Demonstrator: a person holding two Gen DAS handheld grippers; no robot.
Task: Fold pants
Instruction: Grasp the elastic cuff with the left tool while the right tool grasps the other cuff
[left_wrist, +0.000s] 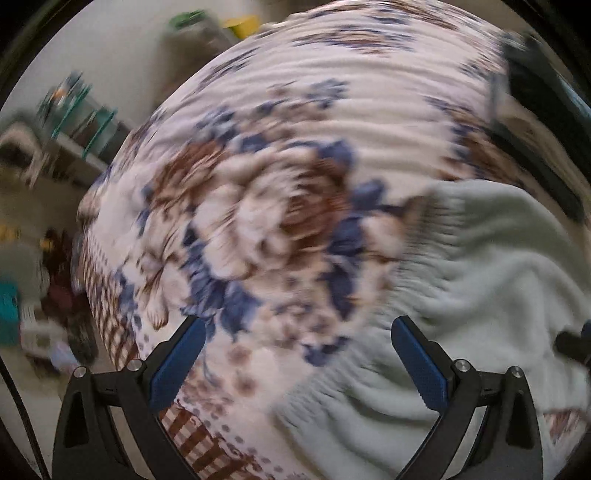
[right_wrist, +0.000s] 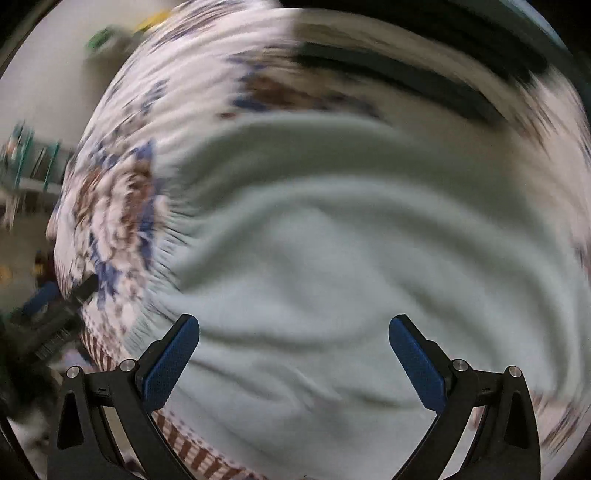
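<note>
Pale mint-green fleece pants (right_wrist: 332, 251) lie rumpled on a floral bedspread (left_wrist: 288, 122). Their gathered elastic waistband (left_wrist: 417, 266) runs across the right of the left wrist view. My left gripper (left_wrist: 297, 326) hovers open over the bedspread, and its right finger (left_wrist: 419, 362) is above the waistband edge. My right gripper (right_wrist: 293, 325) is open above the middle of the pants, with nothing between its blue pads. Both views are blurred by motion. The other gripper's dark tip (right_wrist: 85, 288) shows at the left edge of the right wrist view.
The bed fills most of both views; its left edge (left_wrist: 96, 280) drops to a floor with scattered items (left_wrist: 55, 295). A shelf with teal racks (left_wrist: 81, 114) stands against the far wall. A dark band (right_wrist: 424, 77) lies across the bed's far side.
</note>
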